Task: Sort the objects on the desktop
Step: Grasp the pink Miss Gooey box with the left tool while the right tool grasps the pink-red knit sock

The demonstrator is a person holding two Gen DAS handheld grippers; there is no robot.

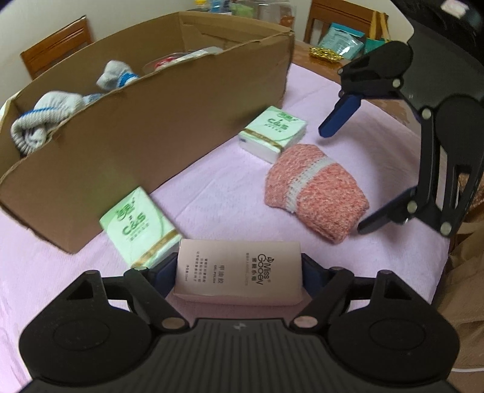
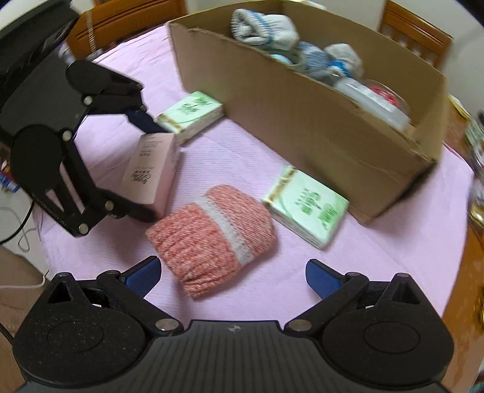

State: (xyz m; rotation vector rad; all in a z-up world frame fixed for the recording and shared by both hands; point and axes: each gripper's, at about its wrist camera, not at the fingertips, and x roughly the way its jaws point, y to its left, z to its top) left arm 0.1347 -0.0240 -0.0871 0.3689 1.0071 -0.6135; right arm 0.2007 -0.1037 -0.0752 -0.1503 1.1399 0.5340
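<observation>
My left gripper [image 1: 239, 272] is shut on a pale pink gel-polish box [image 1: 239, 269], held just above the pink tablecloth; the box also shows in the right wrist view [image 2: 151, 169]. My right gripper [image 2: 231, 276] is open, its blue pads either side of the near end of a rolled pink-and-white sock [image 2: 214, 235], not touching it. The sock [image 1: 314, 193] lies right of centre in the left wrist view, with the right gripper [image 1: 351, 175] over it. Two green tissue packs [image 1: 142, 226] [image 1: 272, 133] lie by the cardboard box [image 1: 145, 133].
The cardboard box [image 2: 317, 127] holds grey-and-blue socks [image 2: 263, 28], a bottle and a red-lidded jar. Wooden chairs [image 1: 57, 42] stand behind the table. Packets and a gold item [image 1: 325, 54] lie at the far table edge. The table edge [image 2: 466, 272] runs along the right.
</observation>
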